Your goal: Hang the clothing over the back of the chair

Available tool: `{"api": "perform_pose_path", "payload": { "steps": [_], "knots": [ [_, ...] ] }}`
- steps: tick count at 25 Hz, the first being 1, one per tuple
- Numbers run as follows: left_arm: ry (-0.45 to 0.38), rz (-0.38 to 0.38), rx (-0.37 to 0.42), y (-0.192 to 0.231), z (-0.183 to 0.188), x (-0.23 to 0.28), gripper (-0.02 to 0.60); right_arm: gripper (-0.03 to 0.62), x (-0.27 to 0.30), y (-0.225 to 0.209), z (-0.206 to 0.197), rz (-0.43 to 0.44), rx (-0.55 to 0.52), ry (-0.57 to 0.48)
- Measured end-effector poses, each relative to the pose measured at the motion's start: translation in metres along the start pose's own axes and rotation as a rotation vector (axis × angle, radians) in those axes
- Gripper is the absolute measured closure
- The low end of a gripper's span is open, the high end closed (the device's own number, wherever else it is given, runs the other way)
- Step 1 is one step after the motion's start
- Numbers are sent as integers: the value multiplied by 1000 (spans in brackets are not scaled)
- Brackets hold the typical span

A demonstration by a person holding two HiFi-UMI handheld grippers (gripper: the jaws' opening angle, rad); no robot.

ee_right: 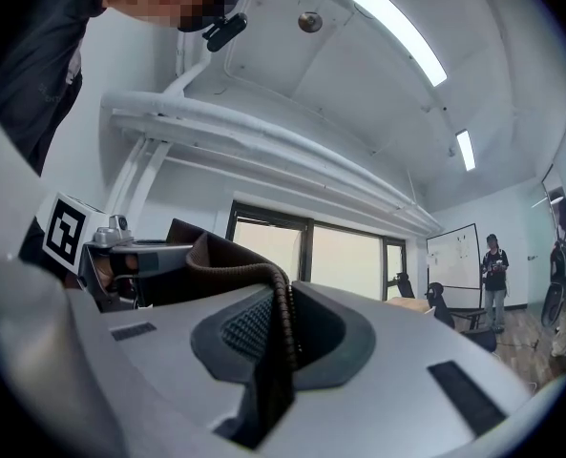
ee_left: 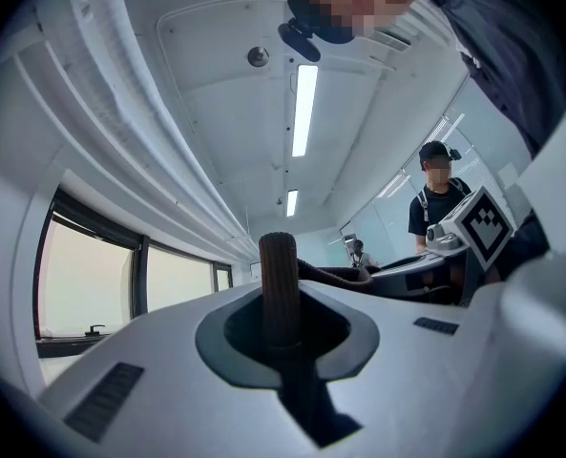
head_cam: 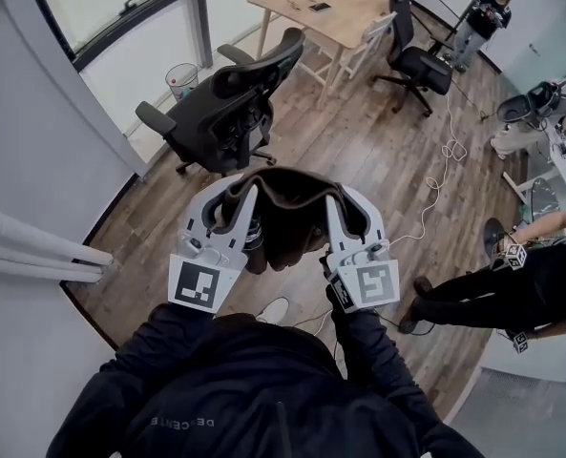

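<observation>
A dark brown garment (head_cam: 287, 203) hangs stretched between my two grippers, held up in front of the person. My left gripper (head_cam: 247, 197) is shut on its ribbed edge (ee_left: 279, 289), which stands up between the jaws. My right gripper (head_cam: 332, 198) is shut on the other ribbed edge (ee_right: 281, 303). A black office chair (head_cam: 227, 103) stands just beyond the garment, its back turned toward me.
A small waste bin (head_cam: 181, 80) sits by the window wall at the left. Farther off are a wooden table (head_cam: 321, 8), a white chair (head_cam: 364, 41) and a second black office chair (head_cam: 414, 60). A white cable (head_cam: 440, 175) trails over the wood floor. People stand at the right.
</observation>
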State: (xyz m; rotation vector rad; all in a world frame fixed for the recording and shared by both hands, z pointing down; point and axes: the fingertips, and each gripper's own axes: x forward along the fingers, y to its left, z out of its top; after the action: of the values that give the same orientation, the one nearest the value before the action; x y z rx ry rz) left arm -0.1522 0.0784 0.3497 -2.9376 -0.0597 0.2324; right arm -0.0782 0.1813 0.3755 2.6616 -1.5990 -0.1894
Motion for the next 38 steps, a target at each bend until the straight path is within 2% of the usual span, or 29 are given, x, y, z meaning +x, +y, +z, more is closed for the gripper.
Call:
{"api": "perform_pose_path", "payload": {
  "steps": [9,15,30,38],
  "knots": [
    [20,55,17,-14,-1,34,534,551,10,-41,-5,68,-10,9],
    [11,64,38,-6,-2,53,534,551,27,-56,-6,80,-13,8],
    [-50,91,108,76,5,102,534,553,122,-65,17,122,-44,-31],
    [-50,106,133,125,8,143,534,551,184,-80,27,142,-114,4]
  ]
}}
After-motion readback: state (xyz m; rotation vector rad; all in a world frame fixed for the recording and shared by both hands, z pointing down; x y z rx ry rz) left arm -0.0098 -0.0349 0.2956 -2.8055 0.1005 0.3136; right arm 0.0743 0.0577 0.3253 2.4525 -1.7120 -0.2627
